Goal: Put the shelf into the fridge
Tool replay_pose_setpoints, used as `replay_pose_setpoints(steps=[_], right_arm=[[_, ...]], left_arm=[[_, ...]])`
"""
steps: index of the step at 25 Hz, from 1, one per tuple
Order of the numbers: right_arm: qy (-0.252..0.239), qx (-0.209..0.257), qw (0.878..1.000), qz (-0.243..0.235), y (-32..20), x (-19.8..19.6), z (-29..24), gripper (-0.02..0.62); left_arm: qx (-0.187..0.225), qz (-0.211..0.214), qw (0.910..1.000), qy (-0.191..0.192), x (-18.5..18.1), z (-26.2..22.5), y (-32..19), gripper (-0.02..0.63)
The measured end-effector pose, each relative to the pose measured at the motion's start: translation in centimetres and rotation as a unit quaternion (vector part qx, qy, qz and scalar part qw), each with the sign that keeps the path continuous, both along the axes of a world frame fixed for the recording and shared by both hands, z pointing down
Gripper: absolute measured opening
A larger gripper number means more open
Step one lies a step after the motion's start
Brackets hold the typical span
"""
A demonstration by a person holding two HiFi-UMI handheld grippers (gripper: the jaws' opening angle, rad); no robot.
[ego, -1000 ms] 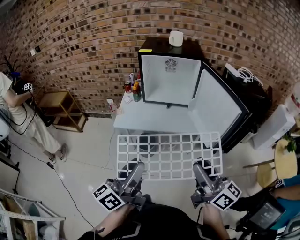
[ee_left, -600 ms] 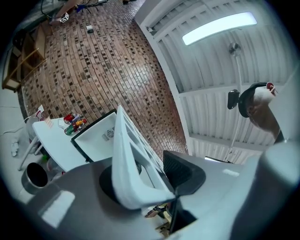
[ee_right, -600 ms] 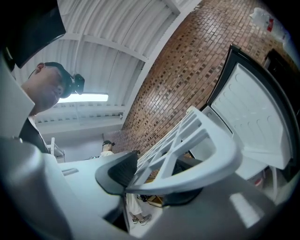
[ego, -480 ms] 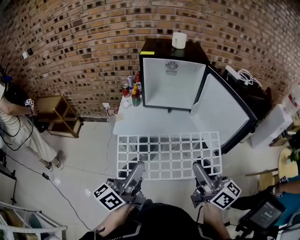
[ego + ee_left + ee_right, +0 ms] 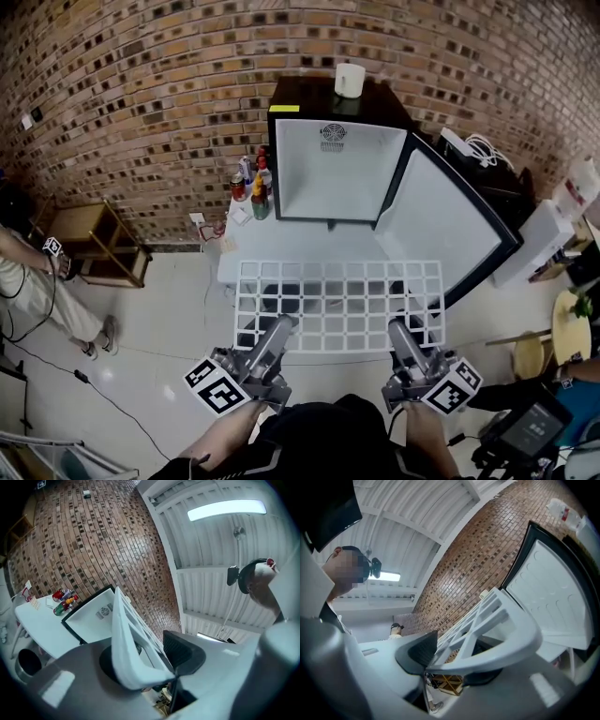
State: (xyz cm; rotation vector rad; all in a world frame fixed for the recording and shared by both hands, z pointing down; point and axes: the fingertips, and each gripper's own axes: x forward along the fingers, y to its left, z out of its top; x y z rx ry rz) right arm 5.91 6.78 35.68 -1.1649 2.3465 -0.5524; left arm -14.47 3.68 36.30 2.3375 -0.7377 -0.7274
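Bottles and cans point(image 5: 251, 183) were grouped at the back left corner of a white desk point(image 5: 272, 253) set against a brick wall point(image 5: 141, 84). A low wooden rack point(image 5: 94, 242) was placed by the wall at left, a person point(image 5: 33, 291) beside it.

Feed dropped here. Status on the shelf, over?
Left gripper, right gripper: both shut on near edge of white plastic grid shelf. Shelf short of open black mini fridge. Opening looks clear.

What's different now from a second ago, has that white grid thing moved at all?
The white shelf has been carried slightly forward; its far edge now overlaps the table before the open fridge. Nothing was grabbed or released: the left hand-held gripper and right hand-held gripper still clamp its near edge. The fridge door stays open.
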Motion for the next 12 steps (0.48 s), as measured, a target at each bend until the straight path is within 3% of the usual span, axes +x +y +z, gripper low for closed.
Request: replay_pose_setpoints(steps=[12], right_arm=[[-0.005,-0.002,1.000,-0.020,-8.6,3.2,-0.2,0.173]], left_arm=[[-0.013,-0.021,0.9997,-0.005,3.1,-0.3,-7.8,0.141]])
